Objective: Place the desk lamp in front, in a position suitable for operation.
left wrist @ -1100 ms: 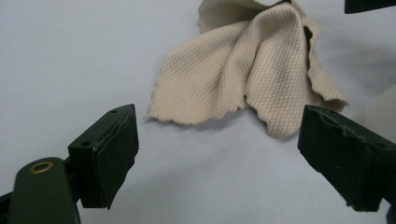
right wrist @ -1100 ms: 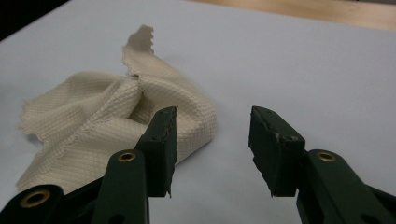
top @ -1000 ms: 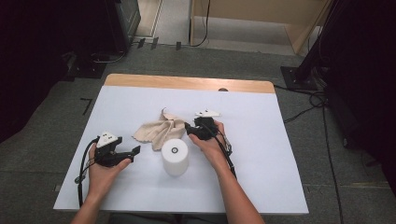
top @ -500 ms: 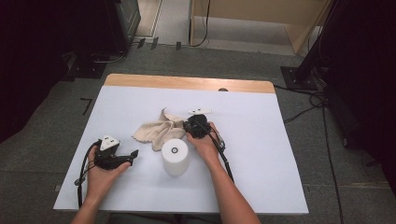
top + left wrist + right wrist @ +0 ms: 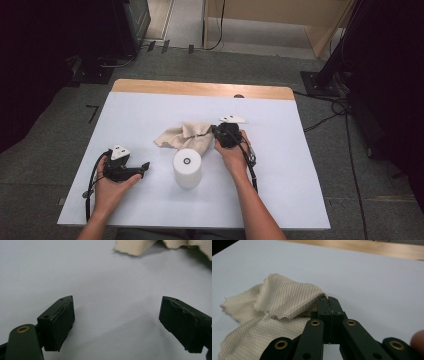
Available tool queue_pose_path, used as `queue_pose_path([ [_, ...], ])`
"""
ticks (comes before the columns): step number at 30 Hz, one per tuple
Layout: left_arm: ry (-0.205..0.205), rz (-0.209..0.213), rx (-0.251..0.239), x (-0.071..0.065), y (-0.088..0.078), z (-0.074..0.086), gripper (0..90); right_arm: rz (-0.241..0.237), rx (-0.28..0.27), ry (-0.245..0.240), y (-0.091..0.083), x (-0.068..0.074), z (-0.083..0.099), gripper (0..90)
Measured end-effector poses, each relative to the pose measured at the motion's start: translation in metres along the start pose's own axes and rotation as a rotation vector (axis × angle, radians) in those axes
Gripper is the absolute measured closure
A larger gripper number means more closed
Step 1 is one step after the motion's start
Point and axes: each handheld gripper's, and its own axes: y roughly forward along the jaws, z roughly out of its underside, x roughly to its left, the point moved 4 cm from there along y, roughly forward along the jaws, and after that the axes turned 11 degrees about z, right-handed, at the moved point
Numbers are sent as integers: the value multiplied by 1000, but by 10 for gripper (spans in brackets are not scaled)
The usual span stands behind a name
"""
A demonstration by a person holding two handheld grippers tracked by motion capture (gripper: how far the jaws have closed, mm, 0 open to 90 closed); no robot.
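Right gripper [image 5: 328, 302] has its two black jaws pressed together on a raised fold of the beige cloth [image 5: 284, 298], pinching the fabric at its edge so that a small peak stands up off the table. From above, that gripper [image 5: 220, 131] sits at the cloth's right side, with the right hand [image 5: 232, 152] behind it and a cable trailing back along the forearm. The cloth [image 5: 182, 137] lies crumpled near the middle of the white table [image 5: 150, 107], its loose corners spread toward the left and its waffle weave plain in the right gripper view.

Just in front of the cloth, on the person's side, stands a white roll [image 5: 187, 168], upright, with its hollow core facing up. It is close to the cloth's near edge; whether they touch cannot be told. It stands between the two hands.

Well to the left, the left gripper [image 5: 142, 167] rests low over the table in the left hand [image 5: 111, 185], pointing toward the roll. Its jaws are spread wide with bare tabletop between them [image 5: 117, 320], and a corner of the cloth [image 5: 136, 247] shows far ahead.

A wooden strip [image 5: 200, 89] runs along the table's far edge.
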Motion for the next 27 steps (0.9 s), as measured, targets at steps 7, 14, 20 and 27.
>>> queue_pose_path([
  [7, 5, -7, 3, -1, 1, 0, 133, 78, -59, 37, -30, -39, -5, 900],
  [14, 5, -7, 4, -1, 1, 0, 133, 173, -90, 68, -50, -77, 3, 900],
  [20, 7, -8, 4, -1, 1, 0, 133, 181, -76, 101, -56, -98, 15, 874],
  [27, 4, -2, 3, -1, 1, 0, 132, 45, -113, 75, -58, -72, 9, 604],
])
